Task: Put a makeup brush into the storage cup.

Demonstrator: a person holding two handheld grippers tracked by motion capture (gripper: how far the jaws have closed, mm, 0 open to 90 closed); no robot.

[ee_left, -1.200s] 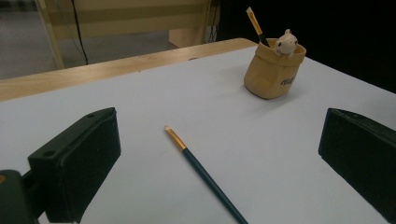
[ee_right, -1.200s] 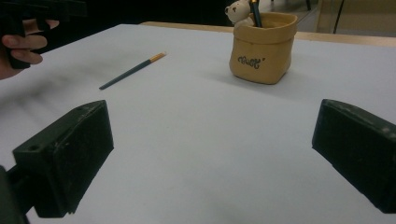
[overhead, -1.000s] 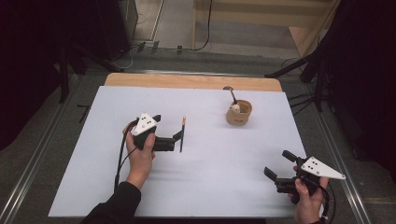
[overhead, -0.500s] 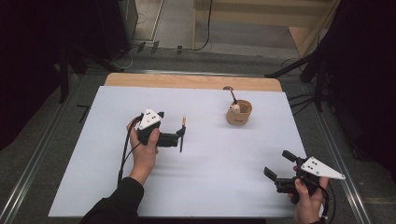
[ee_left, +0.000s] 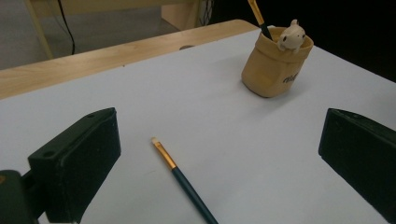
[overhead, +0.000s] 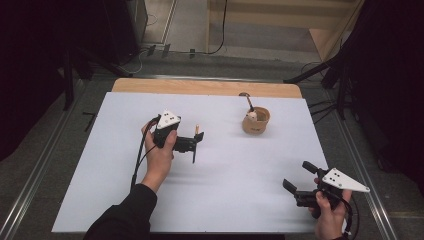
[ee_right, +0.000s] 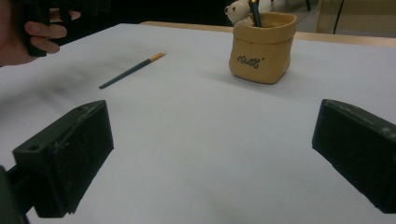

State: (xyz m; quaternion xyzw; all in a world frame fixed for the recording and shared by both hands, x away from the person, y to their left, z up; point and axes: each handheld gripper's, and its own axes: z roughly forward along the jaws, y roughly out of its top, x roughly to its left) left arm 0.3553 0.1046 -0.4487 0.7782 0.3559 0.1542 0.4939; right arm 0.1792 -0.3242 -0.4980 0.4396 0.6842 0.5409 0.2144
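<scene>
- Left gripper (overhead: pixel 194 144) held over the white table (overhead: pixel 100 165), jaws spread wide, gripping nothing.
- Paintbrush (ee_left: pixel 183 179) flat on the table between those jaws, bristle tip toward 11 o'clock.
- Tan pouch-shaped holder (overhead: pixel 256 121) at 2 o'clock from the brush, well apart, another brush standing inside.
- Right gripper (overhead: pixel 299 180) near the table's 5 o'clock corner, jaws spread, empty.

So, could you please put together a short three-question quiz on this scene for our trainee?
1. True or false: the left gripper is clamped on the loose paintbrush.
2. What already stands in the tan holder? A) a brush B) scissors C) a ruler
3. How do the jaws of the right gripper stand?

Key:
1. False; the paintbrush lies on the white table between open jaws.
2. A.
3. Wide apart, holding nothing.
</scene>
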